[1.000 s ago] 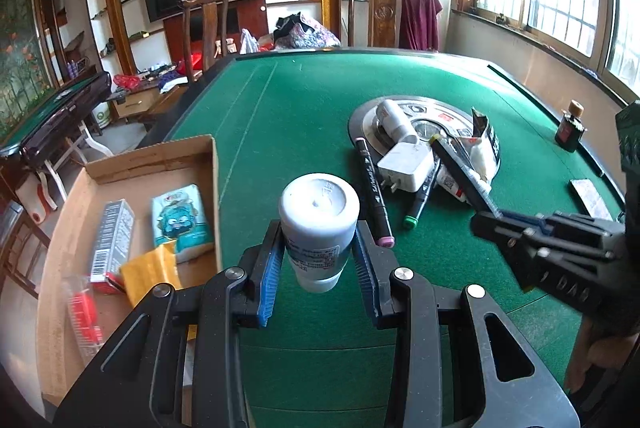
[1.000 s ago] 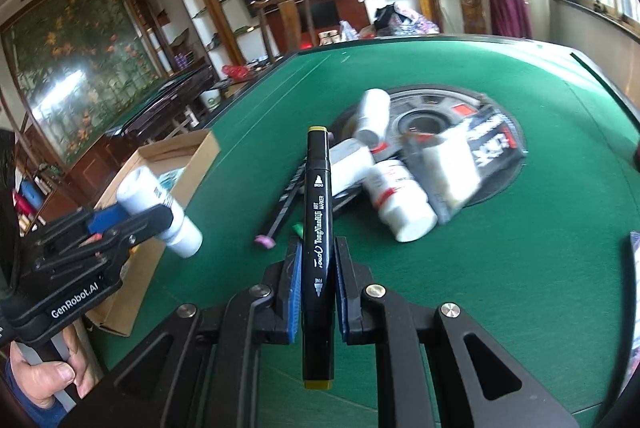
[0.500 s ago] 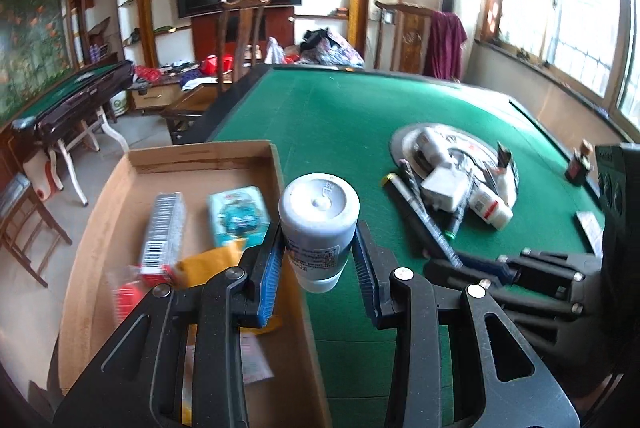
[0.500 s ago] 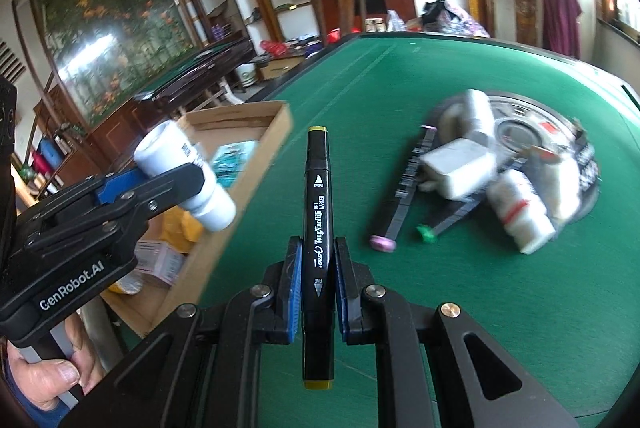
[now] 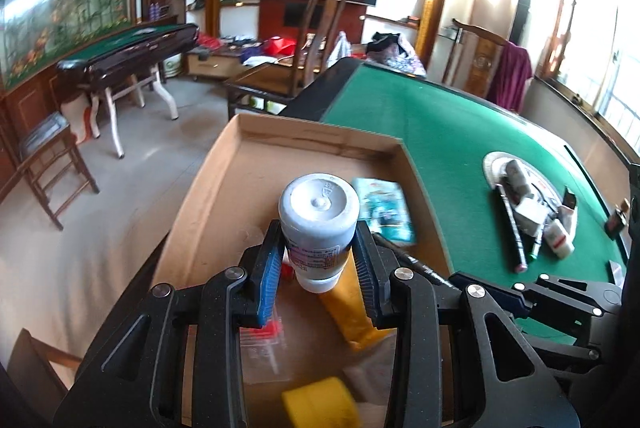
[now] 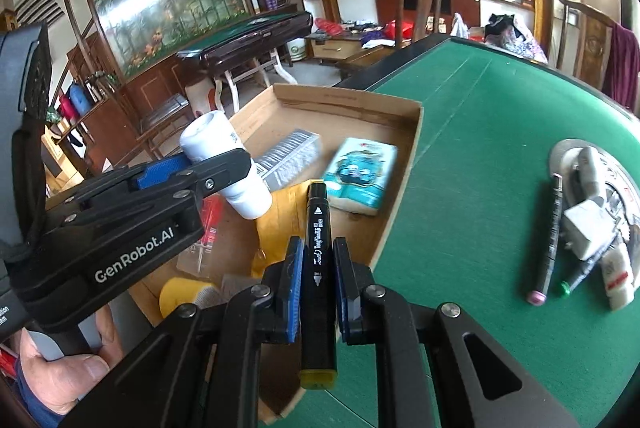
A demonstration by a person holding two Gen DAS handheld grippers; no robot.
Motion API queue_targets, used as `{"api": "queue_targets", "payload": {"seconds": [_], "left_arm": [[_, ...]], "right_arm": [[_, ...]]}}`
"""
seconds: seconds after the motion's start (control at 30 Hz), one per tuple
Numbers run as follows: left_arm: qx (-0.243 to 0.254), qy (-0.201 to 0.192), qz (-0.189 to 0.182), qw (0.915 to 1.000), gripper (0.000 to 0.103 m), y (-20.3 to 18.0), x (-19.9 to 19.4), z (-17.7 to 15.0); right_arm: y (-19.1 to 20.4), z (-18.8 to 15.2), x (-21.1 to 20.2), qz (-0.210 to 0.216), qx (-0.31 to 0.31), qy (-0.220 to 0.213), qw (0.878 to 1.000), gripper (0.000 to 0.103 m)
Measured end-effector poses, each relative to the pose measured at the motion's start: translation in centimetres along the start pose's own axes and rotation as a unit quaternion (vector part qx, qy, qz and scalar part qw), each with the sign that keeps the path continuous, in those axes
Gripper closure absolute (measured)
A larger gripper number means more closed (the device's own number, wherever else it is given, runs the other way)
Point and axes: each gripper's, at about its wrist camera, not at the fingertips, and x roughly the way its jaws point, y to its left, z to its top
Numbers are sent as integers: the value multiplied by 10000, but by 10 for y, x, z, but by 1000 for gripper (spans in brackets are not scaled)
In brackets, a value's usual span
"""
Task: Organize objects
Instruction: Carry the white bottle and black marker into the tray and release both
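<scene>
the left gripper (image 5: 318,260) clamps a white bottle (image 5: 318,224) above the cardboard box (image 5: 312,138) — the right gripper (image 6: 316,282) pinches a black marker (image 6: 318,268) over the box's near edge, beside a teal packet (image 6: 358,176) lying inside.

"GenRobot.AI" stands in white on the left gripper (image 6: 218,170) body, at eight o'clock. The black marker's (image 6: 318,268) white script and the white bottle's (image 5: 319,228) label are too small to read.
</scene>
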Motion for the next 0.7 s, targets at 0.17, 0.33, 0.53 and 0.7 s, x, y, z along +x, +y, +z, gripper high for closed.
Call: {"api": "queue_targets", "payload": {"seconds": [0.17,0.33,0.53,0.7], "left_arm": [[-89,1,19,10000,68,8,2,-1],[-145,10,-18,9999,67,14,6,-1],[-154,68,-48,9998,66,19,10,3],[-264,105,-88,9996,45,22,8,7]], "right_arm": [[6,4,16,94,89,149,9998,90],[20,9,28,128,39,192,9997,90],[38,13,39,251,-117,243,9993,88],[43,10,39,418,-241,226,9986,86]]}}
